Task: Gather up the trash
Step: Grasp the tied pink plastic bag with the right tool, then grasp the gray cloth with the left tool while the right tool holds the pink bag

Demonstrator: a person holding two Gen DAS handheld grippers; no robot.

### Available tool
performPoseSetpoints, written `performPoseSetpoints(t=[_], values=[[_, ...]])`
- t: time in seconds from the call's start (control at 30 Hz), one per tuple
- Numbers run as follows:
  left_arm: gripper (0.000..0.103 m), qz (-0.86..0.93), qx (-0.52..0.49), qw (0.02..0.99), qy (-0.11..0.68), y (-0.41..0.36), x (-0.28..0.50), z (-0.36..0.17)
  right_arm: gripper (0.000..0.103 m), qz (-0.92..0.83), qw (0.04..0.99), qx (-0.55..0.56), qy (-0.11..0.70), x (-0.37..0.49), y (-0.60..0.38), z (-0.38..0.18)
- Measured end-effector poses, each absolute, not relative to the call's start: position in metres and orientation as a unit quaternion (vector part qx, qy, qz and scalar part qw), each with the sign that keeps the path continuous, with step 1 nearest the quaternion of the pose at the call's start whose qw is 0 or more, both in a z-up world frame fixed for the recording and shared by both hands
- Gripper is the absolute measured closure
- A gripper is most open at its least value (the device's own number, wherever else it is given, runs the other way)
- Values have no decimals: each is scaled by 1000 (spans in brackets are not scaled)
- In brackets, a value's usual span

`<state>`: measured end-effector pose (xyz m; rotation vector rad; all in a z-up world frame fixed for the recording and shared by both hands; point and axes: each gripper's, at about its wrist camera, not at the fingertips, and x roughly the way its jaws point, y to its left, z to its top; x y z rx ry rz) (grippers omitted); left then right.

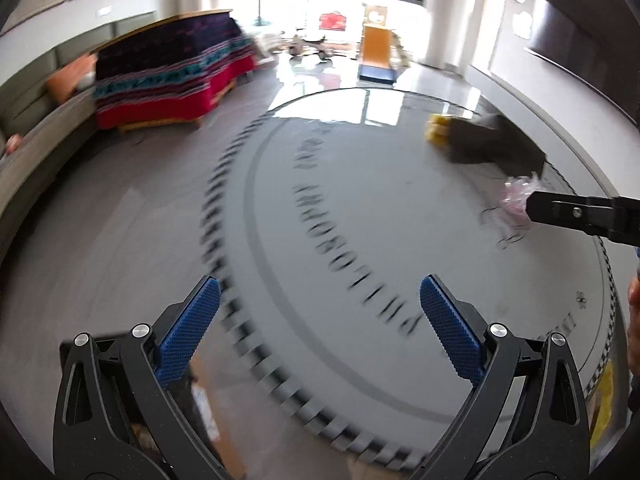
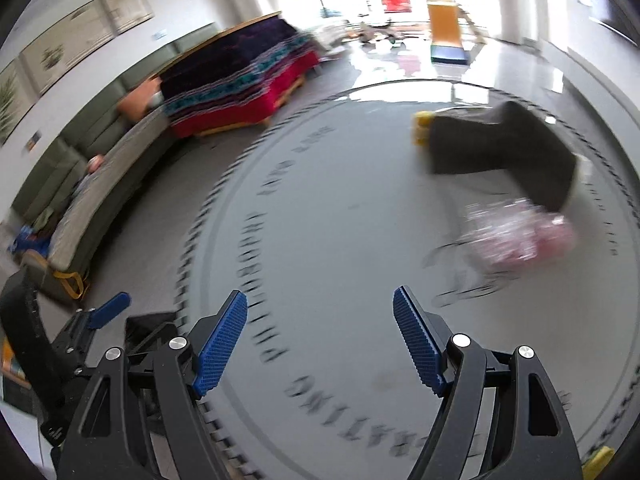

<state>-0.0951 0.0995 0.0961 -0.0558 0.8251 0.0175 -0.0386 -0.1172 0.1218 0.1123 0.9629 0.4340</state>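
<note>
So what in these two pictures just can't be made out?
- Lettering ring on the round table: motion blur, both views; unreadable.
- Pink crinkly wrapper: smeared in right view; right gripper finger covers part in left view.
- Dark folded thing with yellow end: blurred, unidentifiable.

Left gripper tilts downward, jaws spread wide, blue ribbed pads facing each other across an empty gap. Nothing between them, nothing touching either pad. Right gripper takes the same downward tilt, its jaws also parted wide with bare blue pads and an empty gap. In the left wrist view the right gripper's black finger pokes in from the right, ahead of the left claw. A bit of the person's hand shows just right of the left claw.
</note>
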Motion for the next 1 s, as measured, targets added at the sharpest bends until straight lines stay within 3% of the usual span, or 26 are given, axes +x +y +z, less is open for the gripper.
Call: performPoseSetpoints(t=[0.53, 0.77, 0.83, 0.9, 1.0], values=[[6, -97, 33, 905, 413, 6, 4, 101, 27, 32, 821, 192, 537, 80, -251, 56], [6, -110, 54, 900, 419, -19, 32, 95, 27, 2, 826, 160, 540, 99, -247, 41], [6, -111, 58, 899, 420, -23, 36, 93, 40, -4, 827, 142, 544, 104, -247, 36], [6, -115, 63, 897, 421, -30, 42, 92, 60, 0, 830, 126, 544, 105, -250, 34], [6, -119, 72, 898, 417, -40, 51, 94, 72, 18, 830, 143, 540, 98, -264, 38]])
